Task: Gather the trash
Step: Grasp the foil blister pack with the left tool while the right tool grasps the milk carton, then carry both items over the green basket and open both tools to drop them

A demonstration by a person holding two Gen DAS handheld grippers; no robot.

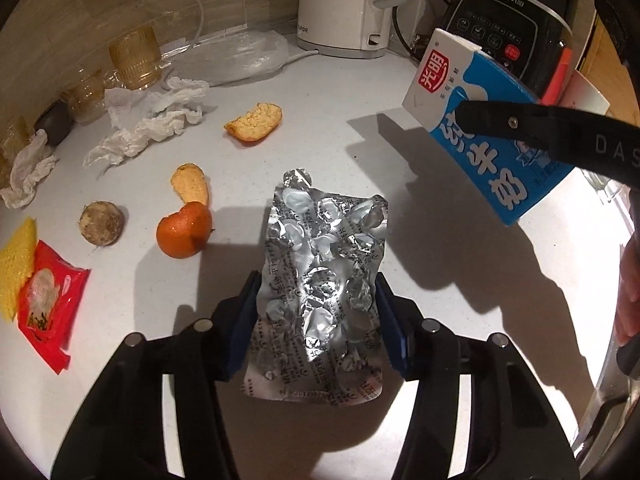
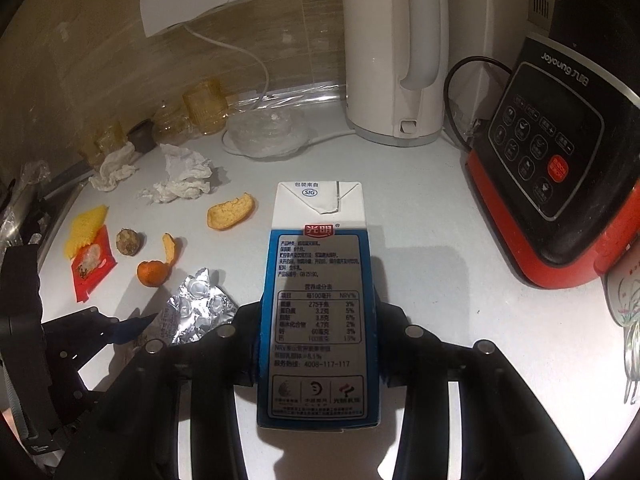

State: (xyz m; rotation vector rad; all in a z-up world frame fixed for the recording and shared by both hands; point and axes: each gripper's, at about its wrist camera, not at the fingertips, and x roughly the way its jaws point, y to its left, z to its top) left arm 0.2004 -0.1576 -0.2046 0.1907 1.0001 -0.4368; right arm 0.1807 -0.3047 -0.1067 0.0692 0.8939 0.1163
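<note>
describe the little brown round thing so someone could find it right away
Start at the white kettle and come forward-left across the counter to the orange fruit. Just left of it sits the brown ball: dull, rough and round, unlike the red wrapper beside it.

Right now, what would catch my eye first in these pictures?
The blue-and-white milk carton, clamped in the right gripper and lifted off the white counter. Next, the crumpled silver blister pack between the left gripper's blue pads. Behind them on the counter lie orange peel, tissues and a red wrapper.
</note>
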